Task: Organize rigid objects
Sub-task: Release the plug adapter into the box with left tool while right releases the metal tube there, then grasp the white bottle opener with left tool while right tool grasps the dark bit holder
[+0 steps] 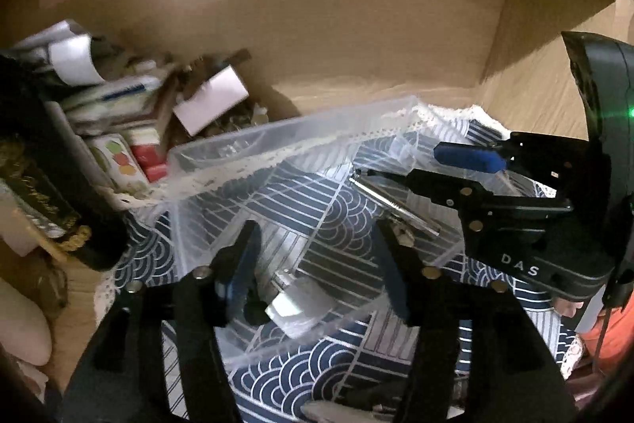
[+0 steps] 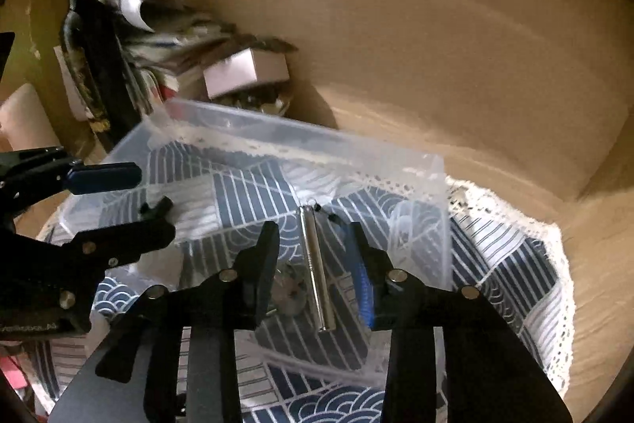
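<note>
A clear plastic bin stands on a blue-and-white patterned cloth. A silver metal rod lies inside the bin, between the fingers of my right gripper, which is open around it without touching. My left gripper is open over the bin's left part, above a small white-and-clear block. A small shiny object lies next to the rod.
A heap of cartons, papers and a white box sits behind the bin at the left. A dark bottle with gold trim stands at the far left. A tan wall closes the back.
</note>
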Demonstrator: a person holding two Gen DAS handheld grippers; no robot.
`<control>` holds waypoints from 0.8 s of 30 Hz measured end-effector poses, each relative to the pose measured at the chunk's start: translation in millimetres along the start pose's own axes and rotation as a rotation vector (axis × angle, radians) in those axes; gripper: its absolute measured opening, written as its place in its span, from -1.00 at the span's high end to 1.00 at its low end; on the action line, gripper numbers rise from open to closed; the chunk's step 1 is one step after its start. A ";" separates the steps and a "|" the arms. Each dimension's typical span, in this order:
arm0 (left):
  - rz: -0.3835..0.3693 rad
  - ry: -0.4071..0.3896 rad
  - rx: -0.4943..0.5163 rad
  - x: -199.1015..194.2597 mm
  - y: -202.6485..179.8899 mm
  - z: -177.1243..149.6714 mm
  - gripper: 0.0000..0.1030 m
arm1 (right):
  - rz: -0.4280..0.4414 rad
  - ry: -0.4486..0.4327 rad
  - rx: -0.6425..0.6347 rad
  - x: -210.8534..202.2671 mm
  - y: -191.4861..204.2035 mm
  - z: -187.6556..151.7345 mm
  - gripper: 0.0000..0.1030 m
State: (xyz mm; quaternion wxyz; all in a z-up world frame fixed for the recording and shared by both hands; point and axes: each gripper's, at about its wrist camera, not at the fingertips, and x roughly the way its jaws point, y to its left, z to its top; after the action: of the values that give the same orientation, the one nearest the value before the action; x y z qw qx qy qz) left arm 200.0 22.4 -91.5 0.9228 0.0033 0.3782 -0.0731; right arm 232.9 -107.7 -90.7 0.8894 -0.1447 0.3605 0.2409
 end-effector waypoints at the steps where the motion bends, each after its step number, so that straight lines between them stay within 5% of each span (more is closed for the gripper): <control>1: 0.006 -0.011 0.004 -6.2 -1.8 -0.5 -0.21 | 0.001 -0.009 0.000 -4.9 1.0 0.3 0.33; 13: 0.072 -0.079 0.021 -67.5 -18.7 -31.4 -0.77 | -0.008 -0.122 0.003 -78.7 14.6 -25.3 0.05; 24: 0.108 -0.036 -0.003 -78.7 -24.1 -92.3 -0.81 | 0.061 -0.071 0.052 -93.4 39.5 -91.2 0.02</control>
State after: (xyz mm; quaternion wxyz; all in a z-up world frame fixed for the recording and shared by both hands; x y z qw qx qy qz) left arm 76.9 14.7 -101.2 0.9322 0.0209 0.3607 -0.0226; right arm 101.4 -144.0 -91.3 0.8973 -0.1021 0.3392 0.2634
